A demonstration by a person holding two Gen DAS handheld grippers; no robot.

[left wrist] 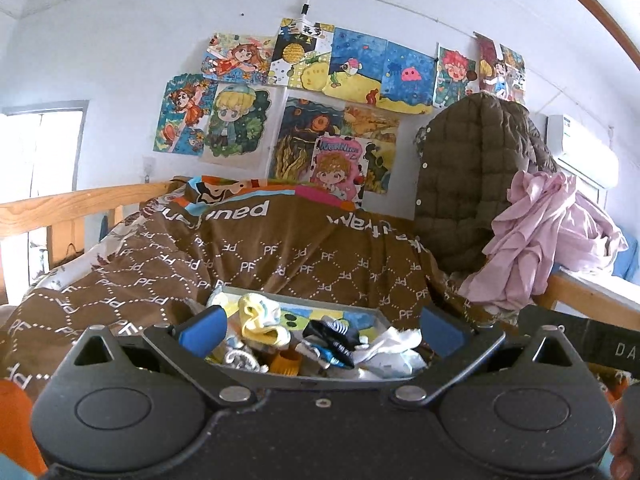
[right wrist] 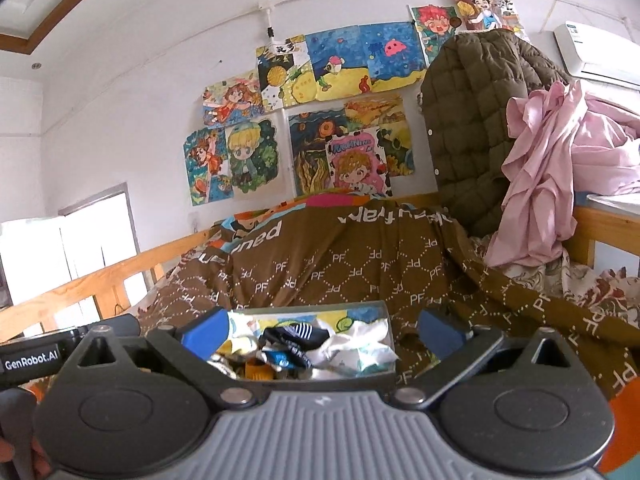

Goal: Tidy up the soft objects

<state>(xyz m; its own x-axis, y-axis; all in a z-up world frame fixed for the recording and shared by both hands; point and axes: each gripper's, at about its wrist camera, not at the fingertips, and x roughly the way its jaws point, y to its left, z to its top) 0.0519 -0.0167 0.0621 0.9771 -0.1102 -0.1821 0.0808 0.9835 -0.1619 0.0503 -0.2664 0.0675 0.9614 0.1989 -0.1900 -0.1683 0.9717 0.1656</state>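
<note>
A grey open box sits on the brown patterned blanket, full of small soft items: a yellow-white sock, a dark striped sock, white cloth, an orange piece. My left gripper is open, its blue-padded fingers either side of the box, holding nothing. In the right wrist view the same box lies between the open fingers of my right gripper; the striped sock and white cloth show inside.
A quilted olive jacket and a pink garment hang over the bed's right end. A wooden rail runs along the left. Drawings cover the wall. The other gripper's body shows at the right edge.
</note>
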